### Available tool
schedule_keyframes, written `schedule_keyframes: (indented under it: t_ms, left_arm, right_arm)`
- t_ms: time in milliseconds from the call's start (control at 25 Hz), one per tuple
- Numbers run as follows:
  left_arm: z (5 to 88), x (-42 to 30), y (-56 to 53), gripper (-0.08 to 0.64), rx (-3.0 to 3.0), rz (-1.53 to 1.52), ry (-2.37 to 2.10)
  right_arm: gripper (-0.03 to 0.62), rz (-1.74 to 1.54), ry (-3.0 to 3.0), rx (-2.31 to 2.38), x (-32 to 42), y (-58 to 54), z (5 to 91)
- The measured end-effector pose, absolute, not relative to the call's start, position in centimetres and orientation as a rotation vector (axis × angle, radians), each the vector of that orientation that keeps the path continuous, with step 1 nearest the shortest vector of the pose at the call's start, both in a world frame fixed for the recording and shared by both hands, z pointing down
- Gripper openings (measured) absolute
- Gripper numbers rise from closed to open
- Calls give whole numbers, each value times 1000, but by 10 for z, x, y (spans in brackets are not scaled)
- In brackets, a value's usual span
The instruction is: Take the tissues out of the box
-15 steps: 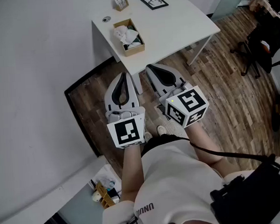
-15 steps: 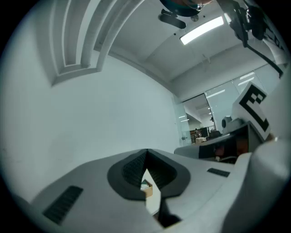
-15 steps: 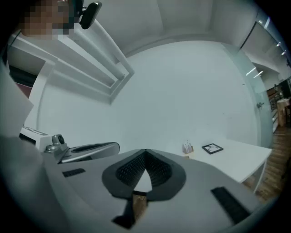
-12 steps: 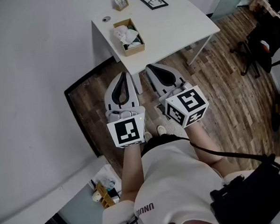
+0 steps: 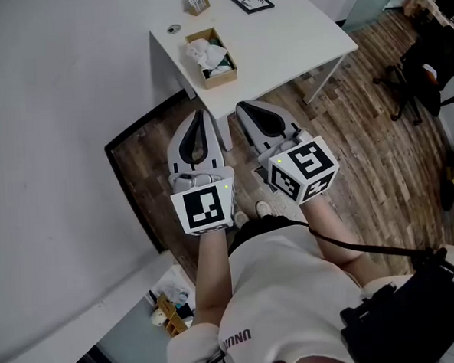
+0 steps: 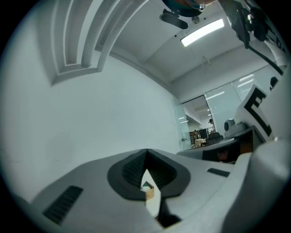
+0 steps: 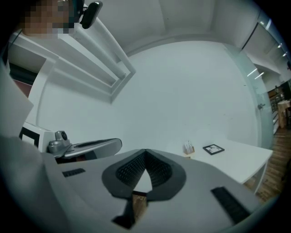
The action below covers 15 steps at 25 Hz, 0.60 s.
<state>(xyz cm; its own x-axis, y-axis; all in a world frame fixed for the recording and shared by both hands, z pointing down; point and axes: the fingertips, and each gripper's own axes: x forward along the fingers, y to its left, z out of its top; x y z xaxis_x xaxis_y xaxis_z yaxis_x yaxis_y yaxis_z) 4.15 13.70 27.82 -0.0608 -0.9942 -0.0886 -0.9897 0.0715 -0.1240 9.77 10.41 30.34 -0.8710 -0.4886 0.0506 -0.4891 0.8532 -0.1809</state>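
Note:
A brown cardboard box (image 5: 211,57) with white tissues (image 5: 206,54) bulging out of its open top stands near the left edge of a white table (image 5: 280,43). Through the left gripper's jaws the box (image 6: 147,191) shows as a small brown shape far ahead. My left gripper (image 5: 199,112) and right gripper (image 5: 240,107) are held side by side in front of the table, short of its near corner and well away from the box. Both are shut, tips together, with nothing between them.
On the table behind the box are a small holder with white cards (image 5: 195,1), a black picture frame (image 5: 250,0) and a small round object (image 5: 173,29). A white wall runs along the left. Wooden floor lies below, with a black office chair (image 5: 424,73) at the right.
The view has shifted a little; the left gripper sits slightly lower in the head view. Both grippers stay shut and empty.

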Motion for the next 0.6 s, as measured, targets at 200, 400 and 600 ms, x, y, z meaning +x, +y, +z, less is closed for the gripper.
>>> schedule_keyframes:
  t_ms: [200, 400, 600]
  left_arm:
    - [272, 29, 132, 11, -2061, -12, 2176]
    - [266, 10, 125, 11, -2065, -2, 2149]
    - [260, -7, 115, 11, -2069, 46, 2150]
  right_arm:
    - [20, 250, -3019, 797, 89, 102, 302]
    - [20, 193, -3005, 851, 86, 92, 297]
    - [20, 169, -2993, 922, 87, 85, 294]
